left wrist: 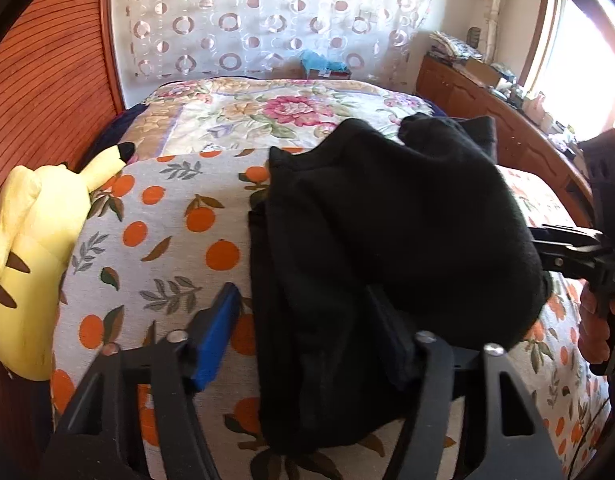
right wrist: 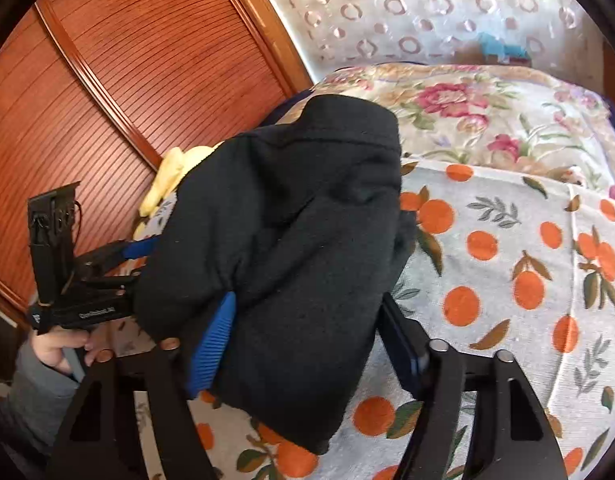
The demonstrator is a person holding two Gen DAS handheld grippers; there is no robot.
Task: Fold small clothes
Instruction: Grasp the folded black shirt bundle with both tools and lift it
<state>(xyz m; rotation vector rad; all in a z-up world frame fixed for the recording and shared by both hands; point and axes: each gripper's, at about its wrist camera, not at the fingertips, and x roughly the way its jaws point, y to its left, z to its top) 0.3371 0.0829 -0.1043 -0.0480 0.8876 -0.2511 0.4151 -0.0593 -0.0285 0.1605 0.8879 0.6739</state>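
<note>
A small black fleece garment [left wrist: 387, 232] hangs bunched above the bed, held between both grippers. My left gripper [left wrist: 307, 332] has its jaws wide apart around a fold of the cloth; the blue left pad [left wrist: 217, 344] is bare and the right one is under the fabric. My right gripper [right wrist: 307, 340] also has cloth between its jaws, with the blue pad [right wrist: 213, 344] against it. The right gripper shows in the left wrist view [left wrist: 567, 252], its tips in the garment. The left gripper shows in the right wrist view [right wrist: 123, 264].
The bed has an orange-print cover [left wrist: 159, 240] and a floral quilt [left wrist: 275, 108] behind. A yellow plush toy [left wrist: 31, 248] lies at the bed's left edge by a wooden wardrobe [right wrist: 107, 100]. A cluttered wooden cabinet [left wrist: 487, 92] stands at the right under a window.
</note>
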